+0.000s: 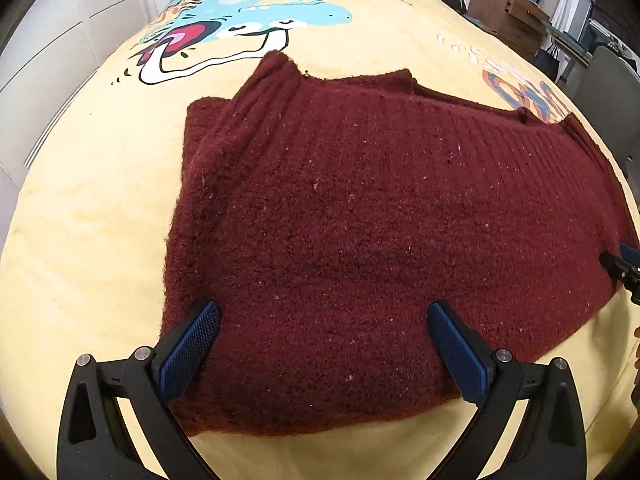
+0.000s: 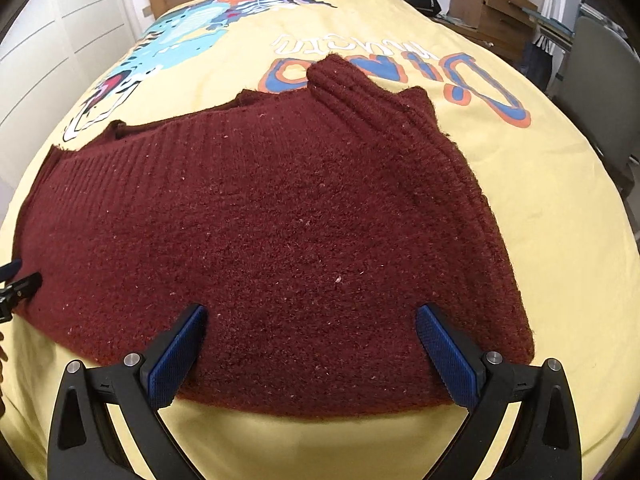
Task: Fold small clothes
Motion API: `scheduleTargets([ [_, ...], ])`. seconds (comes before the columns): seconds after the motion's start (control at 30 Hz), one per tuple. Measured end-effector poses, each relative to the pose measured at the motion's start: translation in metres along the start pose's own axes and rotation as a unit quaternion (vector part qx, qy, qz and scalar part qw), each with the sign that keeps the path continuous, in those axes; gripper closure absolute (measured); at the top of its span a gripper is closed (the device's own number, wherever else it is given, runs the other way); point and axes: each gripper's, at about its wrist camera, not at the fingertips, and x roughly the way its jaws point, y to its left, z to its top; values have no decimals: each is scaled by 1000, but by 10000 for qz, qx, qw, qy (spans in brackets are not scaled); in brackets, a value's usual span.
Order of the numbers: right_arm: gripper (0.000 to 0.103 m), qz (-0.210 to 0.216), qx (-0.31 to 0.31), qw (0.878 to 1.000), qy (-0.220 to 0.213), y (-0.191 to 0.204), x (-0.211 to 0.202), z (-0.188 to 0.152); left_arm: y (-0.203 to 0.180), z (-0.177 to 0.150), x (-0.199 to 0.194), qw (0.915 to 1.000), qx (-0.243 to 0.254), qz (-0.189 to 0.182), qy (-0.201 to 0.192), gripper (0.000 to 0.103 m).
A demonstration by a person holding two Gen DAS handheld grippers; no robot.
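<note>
My left gripper (image 1: 324, 320) gapes wide over the near edge of the dark red sweater (image 1: 360, 220), holding nothing. My right gripper (image 2: 312, 324), equally wide and empty. The sweater fills mid-frame, flat on the yellow bedspread (image 1: 100, 200).

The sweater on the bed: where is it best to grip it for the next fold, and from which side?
Probably the near hem of the sweater. Both the left gripper and right gripper are open over it; this edge lies flat on the bedspread, facing them, so come in from the near side.
</note>
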Motion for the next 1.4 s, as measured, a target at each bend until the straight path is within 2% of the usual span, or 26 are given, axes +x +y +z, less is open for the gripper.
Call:
scheduleTargets([
  [0.13,0,-21,2,10000,40,3,1,2,2,-4,-1,10000,9,-2,-81,1],
  [0.2,0,-17,-47,9999,148,5,-3,5,1,-3,-2,10000,80,-31,-1,1],
  [0.3,0,-60,-171,9996,214,10,-17,8,3,6,-10,9993,152,-237,225,1],
  [0.47,0,-146,-389,9990,169,17,-43,4,26,17,-34,9982,-111,-551,214,1],
  [0.63,0,-237,-404,9988,144,13,-62,-4,53,22,-45,9993,-259,-241,142,1],
  [0.83,0,-259,-265,9991,204,3,-70,-16,77,16,-29,9959,-678,-416,435,1],
  [0.97,0,-305,-205,9989,289,-5,-72,-22,83,11,-4,9888,-1019,-694,836,1],
  [1.13,0,-372,9,9988,312,-21,-74,-26,85,4,13,9813,-1421,-961,869,1],
  [1.23,0,-400,119,9987,296,-29,-76,-27,76,5,15,9827,-1157,-1071,974,1],
  [1.27,0,-408,142,9987,287,-31,-76,-27,72,6,15,9827,-1047,-1134,1025,8],
  [1.3,0,-417,164,9986,276,-33,-77,-27,69,7,14,9824,-977,-1196,1050,25],
  [1.37,0,-413,218,9986,251,-37,-78,-27,66,10,12,9784,-994,-1449,1093,48],
  [1.4,0,-407,243,9986,241,-38,-79,-28,65,13,11,9777,-1022,-1460,1114,59],
])
